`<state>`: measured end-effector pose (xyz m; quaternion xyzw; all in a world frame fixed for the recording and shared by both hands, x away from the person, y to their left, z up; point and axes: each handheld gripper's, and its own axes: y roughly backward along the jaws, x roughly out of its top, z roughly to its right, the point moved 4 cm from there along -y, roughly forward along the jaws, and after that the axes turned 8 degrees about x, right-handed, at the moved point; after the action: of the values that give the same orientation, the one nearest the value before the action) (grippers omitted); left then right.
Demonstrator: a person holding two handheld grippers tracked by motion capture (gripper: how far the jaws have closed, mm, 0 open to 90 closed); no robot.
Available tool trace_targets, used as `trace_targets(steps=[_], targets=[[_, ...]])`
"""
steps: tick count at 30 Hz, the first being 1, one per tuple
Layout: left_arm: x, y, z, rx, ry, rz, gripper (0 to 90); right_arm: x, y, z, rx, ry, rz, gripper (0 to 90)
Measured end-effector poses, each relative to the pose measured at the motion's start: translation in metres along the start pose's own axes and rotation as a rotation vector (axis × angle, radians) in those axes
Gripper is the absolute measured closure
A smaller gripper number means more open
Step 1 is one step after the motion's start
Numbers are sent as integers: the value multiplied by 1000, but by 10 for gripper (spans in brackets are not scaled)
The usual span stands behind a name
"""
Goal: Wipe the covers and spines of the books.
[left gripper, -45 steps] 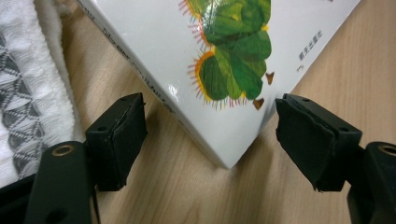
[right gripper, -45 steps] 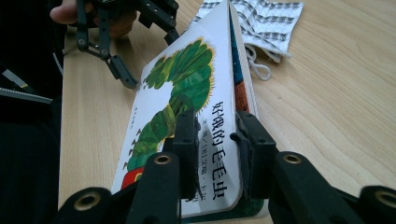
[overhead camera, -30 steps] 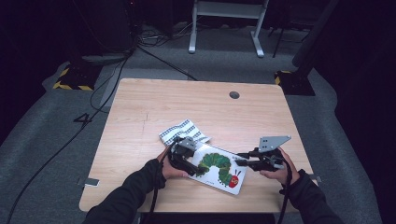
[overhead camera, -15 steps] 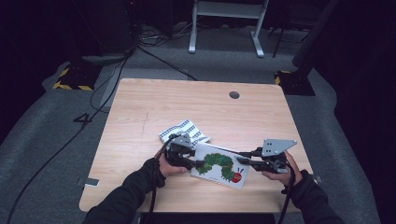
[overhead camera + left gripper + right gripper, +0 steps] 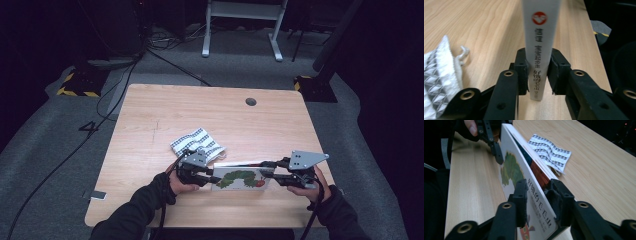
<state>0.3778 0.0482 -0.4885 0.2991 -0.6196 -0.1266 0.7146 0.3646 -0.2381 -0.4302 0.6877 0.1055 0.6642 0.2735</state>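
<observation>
Standing on edge near the front edge of the table (image 5: 150, 120), toward its right corner, the picture book (image 5: 240, 179) shows its caterpillar cover to the person; the left gripper (image 5: 207, 177) has just been closing and its pads now pinch the spine end; the right gripper (image 5: 267, 172) has its jaws either side of the opposite end and has just been easing apart, the near pad standing slightly off the cover; a striped cloth (image 5: 196, 142) lies just behind the book.
</observation>
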Motion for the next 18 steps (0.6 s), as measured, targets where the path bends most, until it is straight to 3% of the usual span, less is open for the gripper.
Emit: trace_targets(steps=[7,10,15,18], targets=[[-1,2,-2,4,-1,-2,746,-10,18,9,-65,-32,14,500],[-2,4,-4,0,-11,-4,746,-20,24,17,-94,-73,22,483],[-3,6,-5,-12,-22,-5,746,-35,14,23,-78,-102,-43,434],[-4,7,-4,-16,-29,-6,747,-38,5,24,-46,-115,-52,418]])
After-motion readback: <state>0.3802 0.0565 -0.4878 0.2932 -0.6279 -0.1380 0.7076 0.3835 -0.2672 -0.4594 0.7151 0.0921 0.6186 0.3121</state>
